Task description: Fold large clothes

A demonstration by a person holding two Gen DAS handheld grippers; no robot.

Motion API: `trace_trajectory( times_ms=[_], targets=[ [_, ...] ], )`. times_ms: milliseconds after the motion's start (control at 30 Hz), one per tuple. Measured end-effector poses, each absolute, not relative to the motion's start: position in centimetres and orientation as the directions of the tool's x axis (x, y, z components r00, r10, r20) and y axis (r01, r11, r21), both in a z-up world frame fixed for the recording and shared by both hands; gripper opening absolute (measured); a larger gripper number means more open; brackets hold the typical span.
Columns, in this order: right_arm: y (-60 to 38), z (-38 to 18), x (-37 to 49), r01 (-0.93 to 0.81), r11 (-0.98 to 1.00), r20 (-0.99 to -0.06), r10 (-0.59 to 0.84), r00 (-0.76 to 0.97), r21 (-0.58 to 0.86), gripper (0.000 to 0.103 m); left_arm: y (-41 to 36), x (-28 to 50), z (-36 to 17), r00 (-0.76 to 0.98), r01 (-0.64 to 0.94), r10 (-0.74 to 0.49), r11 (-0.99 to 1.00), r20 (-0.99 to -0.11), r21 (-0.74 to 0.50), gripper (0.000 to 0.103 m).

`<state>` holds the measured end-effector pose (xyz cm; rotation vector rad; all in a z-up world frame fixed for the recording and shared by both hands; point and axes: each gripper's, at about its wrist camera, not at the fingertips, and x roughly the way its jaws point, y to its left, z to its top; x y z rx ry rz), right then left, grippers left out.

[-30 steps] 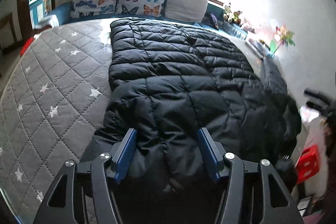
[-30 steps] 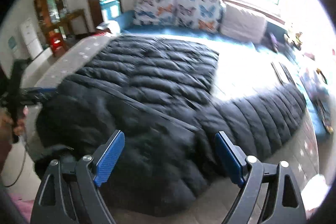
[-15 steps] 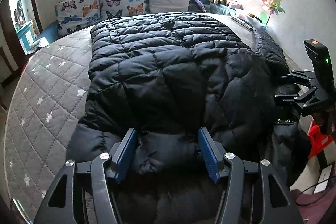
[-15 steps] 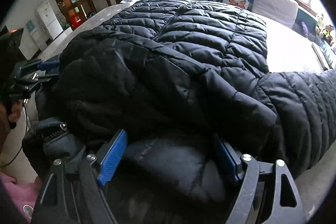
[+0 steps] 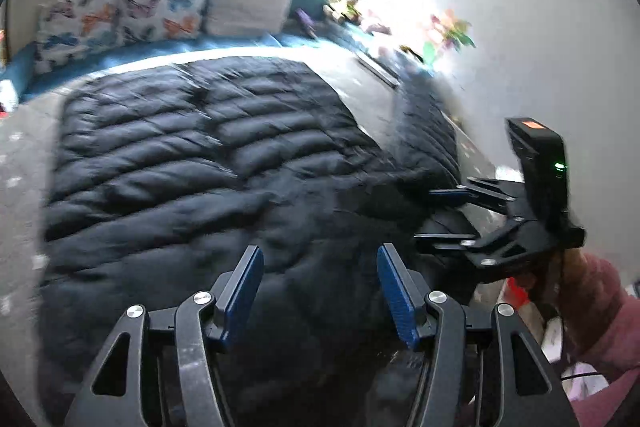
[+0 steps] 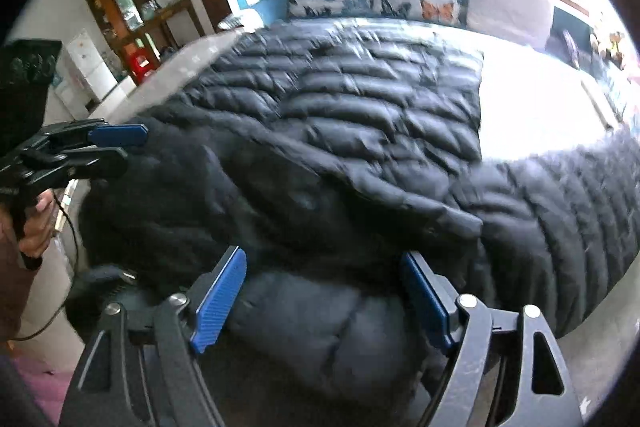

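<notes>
- Left camera: The big black jacket point(image 5: 200, 167) lies flat across the bed point(image 5: 24, 155), so I can fold it there.
- My left hand-held gripper point(image 5: 318, 293) is at the near edge of the jacket, with black cloth filling the space between its jaws. They stand half apart. The picture is blurry, so I cannot tell if they are squeezing the cloth.
- My right hand-held gripper point(image 5: 444, 215) is at the same near edge, off to the right. I think both work this end so it lifts evenly.
- Right camera: The right hand-held gripper point(image 6: 320, 301) has just been closing. A puffy lump of jacket sits between its jaws, and both blue pads point(image 6: 218, 301) press on it.
- One jacket sleeve point(image 6: 560, 227) lies out to the right on the bed. I think it needs folding in too.
- The left hand-held gripper point(image 6: 120, 147) shows side-on, with its tips at the jacket's far corner.
</notes>
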<state>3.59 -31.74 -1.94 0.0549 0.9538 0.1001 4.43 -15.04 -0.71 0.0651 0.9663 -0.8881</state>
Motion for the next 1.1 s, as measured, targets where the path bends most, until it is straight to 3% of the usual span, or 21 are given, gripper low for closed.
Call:
trace_trajectory(
  times_ms=[100,367,500,600,833,933,1100],
  targets=[
    [-32.7,-2.8,3.1,-0.049,0.992,-0.814,0.123,0.568,0.116,0.079,-17.2,4.6,-3.1,0.207,0.682,-0.600,0.655,-0.773,-0.326,0.057],
    [-32.7,1.4,2.9,-0.095,0.987,-0.740,0.161,0.653,0.131,0.079,-18.4,5.0,-5.5,0.181,0.663,-0.583,0.667,-0.792,-0.339,0.057],
    [-33.7,-1.2,5.1,-0.068,0.986,-0.775,0.162,0.611,0.153,0.079,-19.3,5.1,-5.9,0.182,0.670,-0.576,0.666,-0.797,-0.328,0.057],
    [-34.9,-3.0,5.4,-0.052,0.981,-0.790,0.180,0.587,0.184,0.074,-19.5,5.1,-5.9,0.182,0.675,-0.566,0.666,-0.804,-0.316,0.057],
    [-33.8,-0.7,1.7,-0.100,0.985,-0.766,0.172,0.620,0.140,0.074,-20.7,4.7,-3.7,0.160,0.709,-0.559,0.638,-0.814,-0.299,0.057],
    [-34.0,-3.2,1.4,-0.078,0.992,-0.808,0.127,0.575,0.100,0.074,-21.9,4.1,-2.2,0.165,0.733,-0.578,0.614,-0.799,-0.293,0.057],
    [-37.3,-1.5,0.3,-0.025,0.964,-0.745,0.220,0.630,0.263,0.074,-24.5,3.6,-1.2,0.134,0.763,-0.585,0.576,-0.800,-0.294,0.057]
  ],
)
